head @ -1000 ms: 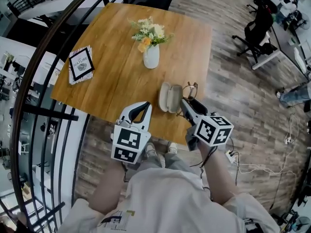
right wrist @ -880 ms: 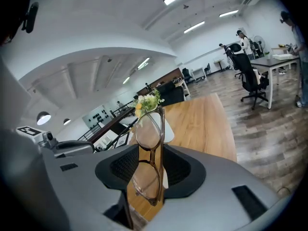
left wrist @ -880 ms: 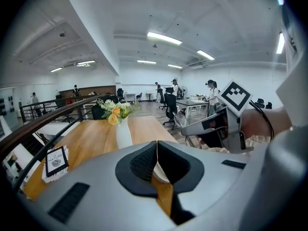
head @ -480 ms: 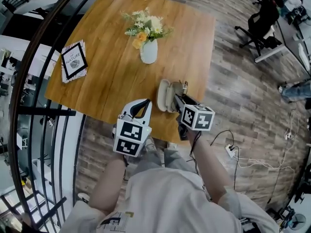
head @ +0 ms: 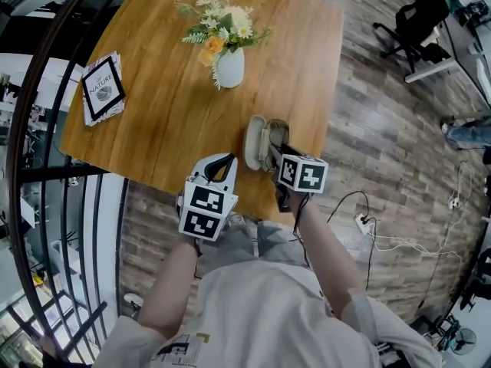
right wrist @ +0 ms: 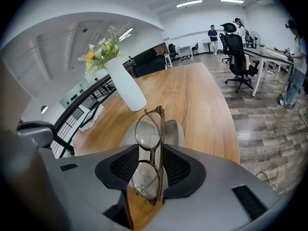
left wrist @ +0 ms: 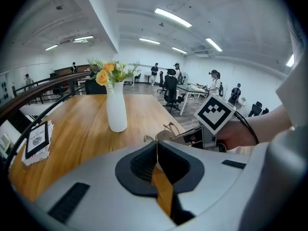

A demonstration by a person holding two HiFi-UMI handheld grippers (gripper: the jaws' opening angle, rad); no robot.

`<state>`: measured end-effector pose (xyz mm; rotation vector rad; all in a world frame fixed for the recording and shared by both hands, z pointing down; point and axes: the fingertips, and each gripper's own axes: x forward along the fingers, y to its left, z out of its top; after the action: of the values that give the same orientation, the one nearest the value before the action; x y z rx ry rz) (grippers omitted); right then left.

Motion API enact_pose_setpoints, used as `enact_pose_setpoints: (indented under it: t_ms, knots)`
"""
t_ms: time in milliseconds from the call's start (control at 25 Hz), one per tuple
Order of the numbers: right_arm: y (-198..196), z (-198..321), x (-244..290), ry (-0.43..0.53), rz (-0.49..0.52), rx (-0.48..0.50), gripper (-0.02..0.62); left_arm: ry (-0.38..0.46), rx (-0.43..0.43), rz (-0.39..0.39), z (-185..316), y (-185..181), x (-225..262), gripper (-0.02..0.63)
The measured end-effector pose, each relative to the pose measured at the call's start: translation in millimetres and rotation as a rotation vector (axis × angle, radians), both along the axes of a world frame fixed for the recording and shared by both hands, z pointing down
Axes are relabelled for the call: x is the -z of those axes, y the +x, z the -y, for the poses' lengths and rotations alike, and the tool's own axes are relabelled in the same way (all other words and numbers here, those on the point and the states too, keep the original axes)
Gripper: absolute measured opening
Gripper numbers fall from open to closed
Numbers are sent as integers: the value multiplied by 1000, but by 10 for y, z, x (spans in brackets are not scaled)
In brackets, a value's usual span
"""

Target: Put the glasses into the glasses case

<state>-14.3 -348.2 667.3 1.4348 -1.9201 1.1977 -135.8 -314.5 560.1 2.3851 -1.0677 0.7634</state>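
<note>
Right gripper (right wrist: 150, 163) first: its ribbed black pads are clamped on the glasses (right wrist: 148, 129), pinching one round lens edge-on while the other lens sticks out past the tips. And here's the change: a second ago those glasses hung off at the case's 3 o'clock. Now, in the head view, the right gripper (head: 271, 147) has swung in and carries them over the open glasses case (head: 255, 139), above its right-hand shell. That reads as the carry nearly done, with the lowering and the letting-go still to come. Whether the frame already touches the lining, I can't tell. The glasses are thin, a translucent brown rim with clear lenses, light and easily bent, and pinched on a lens they could swivel as they go down. The case (right wrist: 176, 130) is a pale grey-beige clamshell, two smooth oval cups lying open side by side, shallow, so the frame probably wants laying flat rather than on edge. Over at the case's 7 o'clock the left gripper (head: 223, 167) hangs at the near table edge and has scarcely shifted. Its own view shows the left gripper (left wrist: 156, 150) with pads pressed together to a hairline seam and nothing between them. Further out lies the table (head: 169, 129), warm, glossy wood with a fine grain. At the case's 11 o'clock stands a smooth white vase (head: 229, 68) of yellow and white flowers (head: 219, 29), and at 10 o'clock lies a black-covered magazine (head: 101, 89).
</note>
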Motion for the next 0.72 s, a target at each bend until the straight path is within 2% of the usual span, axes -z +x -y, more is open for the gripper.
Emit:
enact_pose_setpoints:
  t_ms: [360,720]
  knots:
    - [138,-31,-329,-85,-38,22,179,-79,22,-1,-77,-4,-316,20]
    - [226,25,-571,-129,-41,-17,179,-113,37,17,-130,-32,-449,20]
